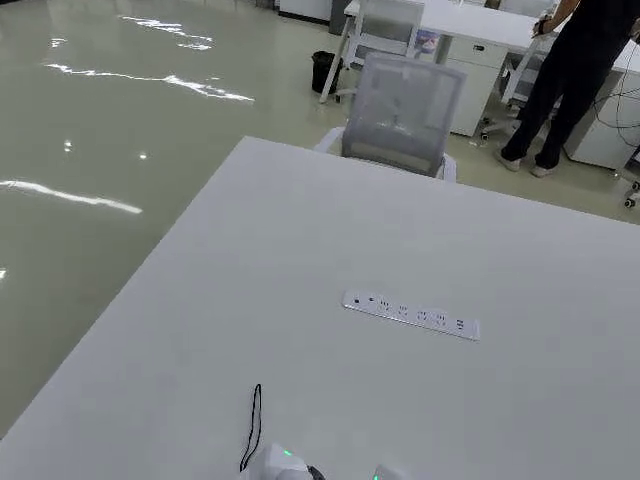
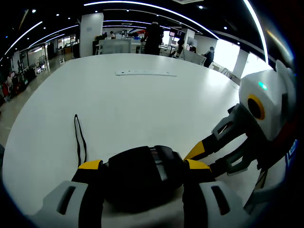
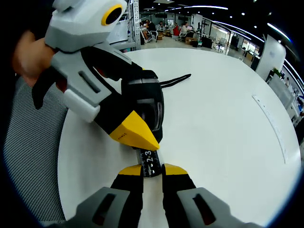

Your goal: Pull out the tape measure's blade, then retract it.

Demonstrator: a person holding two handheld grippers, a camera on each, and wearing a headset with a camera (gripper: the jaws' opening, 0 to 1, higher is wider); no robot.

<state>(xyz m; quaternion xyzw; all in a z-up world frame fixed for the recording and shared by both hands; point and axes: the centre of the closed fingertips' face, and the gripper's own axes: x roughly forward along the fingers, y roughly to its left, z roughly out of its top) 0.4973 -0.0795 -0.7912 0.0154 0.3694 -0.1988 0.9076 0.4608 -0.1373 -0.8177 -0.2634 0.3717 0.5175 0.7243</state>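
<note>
The black tape measure [image 2: 140, 178] sits between the yellow-tipped jaws of my left gripper [image 2: 142, 165], which is shut on its body. In the right gripper view the same case [image 3: 145, 102] is held just above the white table [image 3: 213, 118]. A short length of black blade [image 3: 149, 161] with white numbers sticks out of it. My right gripper [image 3: 148, 170] is shut on that blade's end, close to the case. The case's black wrist strap [image 1: 252, 428] lies on the table, trailing away from it.
A white power strip [image 1: 411, 315] lies flat mid-table, well beyond the grippers. A grey mesh chair [image 1: 402, 110] stands at the table's far edge. A person [image 1: 570, 80] stands by desks at the back right. Another mesh chair [image 3: 23, 156] is beside the near edge.
</note>
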